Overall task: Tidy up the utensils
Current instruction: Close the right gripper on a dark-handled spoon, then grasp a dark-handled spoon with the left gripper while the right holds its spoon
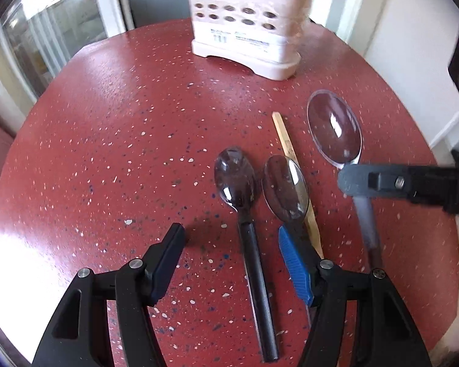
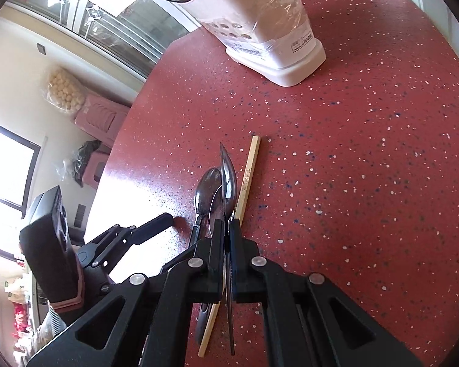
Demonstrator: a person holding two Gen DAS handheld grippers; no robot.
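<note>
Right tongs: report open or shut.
Shut on a spoon: the right tongs pinch its handle, bowl edge-on above the table.

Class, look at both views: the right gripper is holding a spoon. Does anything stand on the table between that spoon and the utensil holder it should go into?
Nothing visible does. The right gripper is shut on the large spoon, and only bare red table lies between it and the pink utensil holder. The chopstick and other spoons lie beside it, not ahead.

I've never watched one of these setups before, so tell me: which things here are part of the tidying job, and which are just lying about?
Part of the job:
- held spoon, clamped in the right gripper
- two spoons on the table: black-handled spoon, second spoon
- chopstick
- pink utensil holder
- open left gripper

Just lying about:
- bag of pale balls
- pink bins
</note>
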